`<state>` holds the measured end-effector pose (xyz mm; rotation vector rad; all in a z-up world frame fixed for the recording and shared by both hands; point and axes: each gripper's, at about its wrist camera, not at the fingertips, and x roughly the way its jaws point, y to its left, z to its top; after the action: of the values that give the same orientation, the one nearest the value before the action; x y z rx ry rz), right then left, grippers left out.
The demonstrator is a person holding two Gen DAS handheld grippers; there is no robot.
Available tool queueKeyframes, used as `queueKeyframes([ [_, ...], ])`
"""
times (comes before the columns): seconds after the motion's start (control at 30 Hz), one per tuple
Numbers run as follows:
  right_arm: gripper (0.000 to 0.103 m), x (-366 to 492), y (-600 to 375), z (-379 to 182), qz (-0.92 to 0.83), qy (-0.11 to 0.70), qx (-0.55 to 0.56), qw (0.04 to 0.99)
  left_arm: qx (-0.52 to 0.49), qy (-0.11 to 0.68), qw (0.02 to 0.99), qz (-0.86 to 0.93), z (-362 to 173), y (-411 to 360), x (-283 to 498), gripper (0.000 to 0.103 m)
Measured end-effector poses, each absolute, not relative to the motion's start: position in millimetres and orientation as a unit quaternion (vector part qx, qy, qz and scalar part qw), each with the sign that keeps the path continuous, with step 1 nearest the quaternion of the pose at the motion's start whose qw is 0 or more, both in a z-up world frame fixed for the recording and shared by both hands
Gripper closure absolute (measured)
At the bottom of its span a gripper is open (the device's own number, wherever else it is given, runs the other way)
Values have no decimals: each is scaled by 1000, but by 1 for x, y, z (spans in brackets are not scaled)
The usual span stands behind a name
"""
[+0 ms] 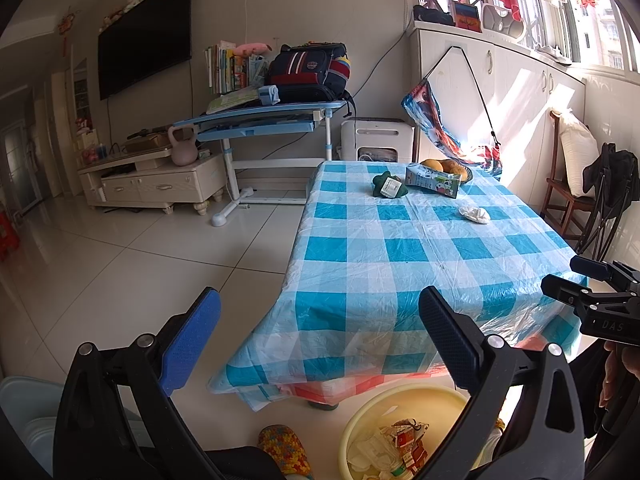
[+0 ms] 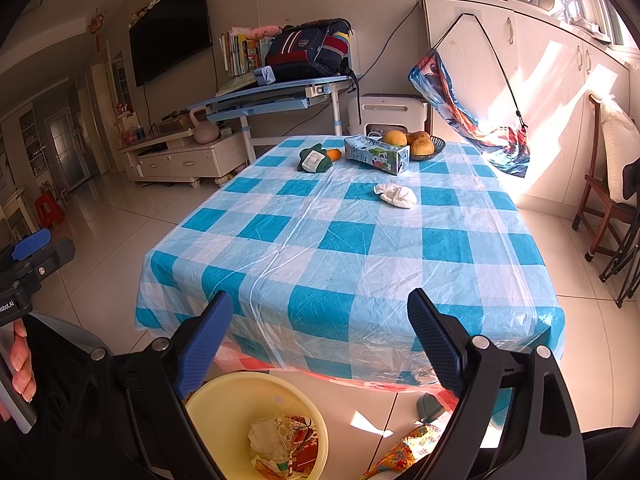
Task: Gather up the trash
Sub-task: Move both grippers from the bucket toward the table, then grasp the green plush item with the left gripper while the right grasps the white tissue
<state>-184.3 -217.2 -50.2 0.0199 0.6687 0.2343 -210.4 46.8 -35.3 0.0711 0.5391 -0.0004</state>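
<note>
A crumpled white tissue [image 2: 396, 195] lies on the blue-checked table [image 2: 360, 264], right of centre; it also shows in the left wrist view [image 1: 475, 214]. Behind it lies a milk carton [image 2: 378, 155] on its side and a green wrapper [image 2: 315, 159]. A yellow basin [image 2: 224, 408] on the floor below the near table edge holds crumpled paper and packaging [image 2: 286, 446]. My left gripper [image 1: 320, 340] and right gripper [image 2: 322, 340] are both open and empty, held low in front of the table's near edge, above the basin [image 1: 400, 400].
A bowl of fruit [image 2: 418, 142] stands at the table's far end. A wooden chair [image 2: 604, 200] and a folded black chair stand to the right. A blue desk [image 2: 276, 96], a TV stand and an air purifier are behind. White tiled floor lies left.
</note>
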Motion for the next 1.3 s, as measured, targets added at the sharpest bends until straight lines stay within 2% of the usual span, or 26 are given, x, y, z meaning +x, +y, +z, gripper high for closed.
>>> queueKeyframes([
  [0.53,18,-184,-216,-52,115,328,9,938,33,266,963,-1,-36,47,-210,7],
  [0.73,18,-179,-213,-50,127,333,7,934,-5,268,963,-15,-22,65,-197,7],
  [0.97,18,-141,-219,-41,147,354,-27,923,4,288,957,-32,-13,56,-121,7],
  [1.3,18,-54,-236,-53,152,400,-63,902,24,341,936,-84,-46,-11,29,7],
])
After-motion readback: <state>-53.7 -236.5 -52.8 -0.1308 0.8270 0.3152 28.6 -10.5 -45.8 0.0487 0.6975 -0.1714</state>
